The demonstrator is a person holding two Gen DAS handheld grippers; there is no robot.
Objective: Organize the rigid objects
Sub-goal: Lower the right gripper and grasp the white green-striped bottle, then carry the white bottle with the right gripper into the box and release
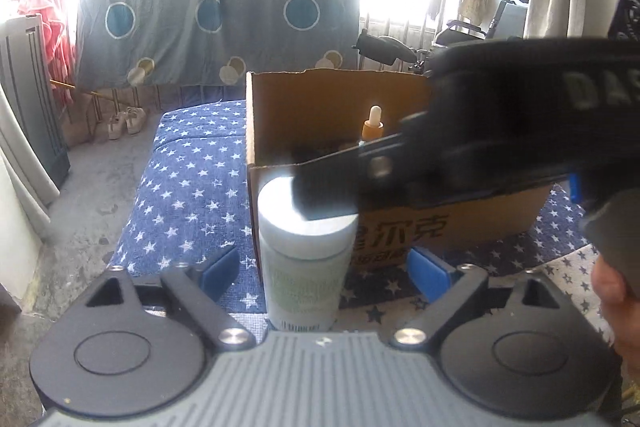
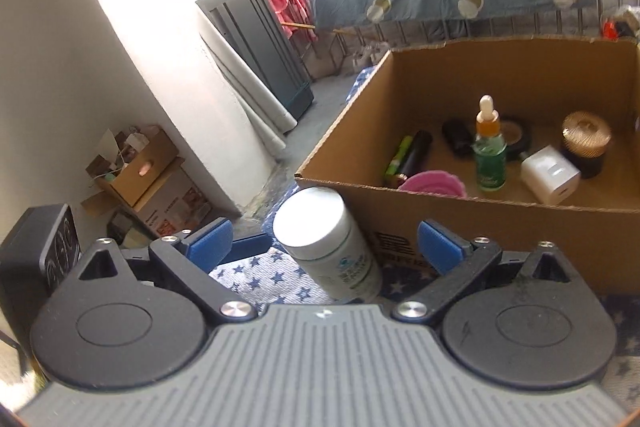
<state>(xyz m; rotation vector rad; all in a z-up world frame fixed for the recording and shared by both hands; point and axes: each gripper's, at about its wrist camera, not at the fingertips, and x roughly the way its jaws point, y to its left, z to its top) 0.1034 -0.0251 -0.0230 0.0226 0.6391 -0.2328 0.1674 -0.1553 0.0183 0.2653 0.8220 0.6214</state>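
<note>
A smooth white plastic cylinder bottle with a pale green label (image 1: pixel 304 259) stands upright on the blue star-print woven cloth (image 1: pixel 188 195), right against the front corner of the brown corrugated cardboard box (image 2: pixel 496 223). The left gripper (image 1: pixel 326 269) sits wide open either side of the bottle, blue pads clear of it. The right gripper (image 2: pixel 324 251) is spread open too, up above it. Inside the box: a green glass dropper bottle (image 2: pixel 489 155) and a glossy white cube (image 2: pixel 550 174).
</note>
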